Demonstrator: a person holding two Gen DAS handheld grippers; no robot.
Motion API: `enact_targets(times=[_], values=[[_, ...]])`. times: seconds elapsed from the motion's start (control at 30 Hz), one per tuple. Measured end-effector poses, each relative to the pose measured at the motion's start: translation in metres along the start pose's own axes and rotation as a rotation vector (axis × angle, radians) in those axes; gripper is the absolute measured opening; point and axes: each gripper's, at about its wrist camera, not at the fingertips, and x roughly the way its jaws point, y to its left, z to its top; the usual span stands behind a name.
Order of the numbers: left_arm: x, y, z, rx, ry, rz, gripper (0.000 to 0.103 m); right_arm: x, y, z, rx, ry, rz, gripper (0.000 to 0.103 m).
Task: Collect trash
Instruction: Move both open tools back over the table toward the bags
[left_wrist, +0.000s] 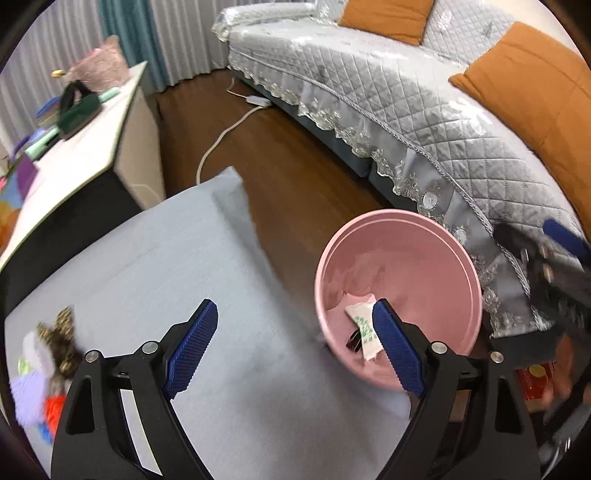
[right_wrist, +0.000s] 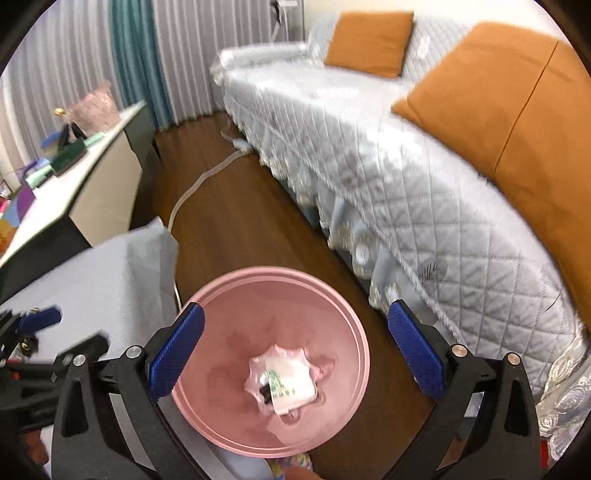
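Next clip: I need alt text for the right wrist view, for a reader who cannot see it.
The right tongs hang open and empty above a pink bin that holds a white wrapper at its bottom. The bin stands on a wooden floor between a grey-covered table and a quilted sofa with orange cushions.

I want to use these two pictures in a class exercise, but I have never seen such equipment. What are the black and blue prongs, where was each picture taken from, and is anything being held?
The prongs are hand-held grasping tools; a person carries one in each hand, each with its own camera looking along its fingers. One picture looks from the left tool, the other from the right tool. Both stand open and hold nothing. Below them is a pink bin on the floor, with a white wrapper inside. Beside it, a grey-blue cloth bears small colourful items at one edge.
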Motion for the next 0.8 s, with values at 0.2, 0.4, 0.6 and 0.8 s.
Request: enact_targets(times=[0.2,0.4,0.6,0.8], values=[[-0.074,0.034,-0.055,0.020,-0.036,0.068,0.083,-0.062,0.034,-0.007,-0.005,-0.095,0.071,0.098],[-0.149,0.087,-0.128,-0.002,-0.118,0.191,0.084,-0.147,0.102,-0.055,-0.056,-0.118,0.281,0.098],[-0.178,0.130,-0.211,-0.133,-0.112,0.272,0.084,-0.190,0.174,-0.133,-0.222,-0.072,0.400,0.098],[-0.175,0.159,-0.279,-0.249,-0.087,0.324,0.084,-0.197,0.221,-0.209,-0.390,-0.008,0.425,0.098]])
